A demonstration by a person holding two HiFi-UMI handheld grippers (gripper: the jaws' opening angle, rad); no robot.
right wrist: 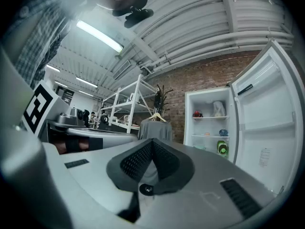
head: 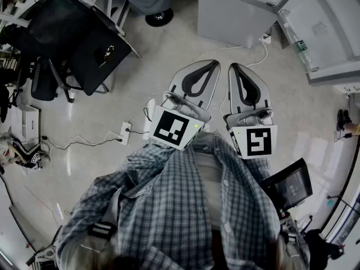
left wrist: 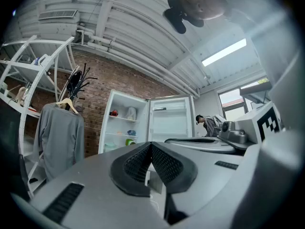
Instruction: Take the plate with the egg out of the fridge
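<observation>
I'm taking the small pale flat thing on the middle shelf to be the plate with the egg [right wrist: 207, 134], though it is showing too small in either gripper view for me to be certain (no egg can be made out as such). It is lying level inside the open fridge [right wrist: 209, 123], with a blue thing [right wrist: 223, 132] sitting on the same shelf to its right, a red thing [right wrist: 197, 114] and a white bag [right wrist: 218, 109] resting on the shelf above, and a green thing [right wrist: 222, 148] below. The fridge door [right wrist: 271, 123] is standing swung open on the right. From the grippers the whole fridge is lying far ahead, well apart from both. The right gripper [right wrist: 151, 142] is showing its pads pressing together with nothing between them, and the shelves are sitting to the right of its line. The left gripper [left wrist: 151, 144] is likewise pinching on nothing, and its jaws are pointing almost straight at the fridge compartment. In the head view both are hovering side by side near my chest, and the fridge is lying far and slightly right, so I'm judging the right gripper marginally nearer. The coming move is turning on closing that distance and spreading the pads.
</observation>
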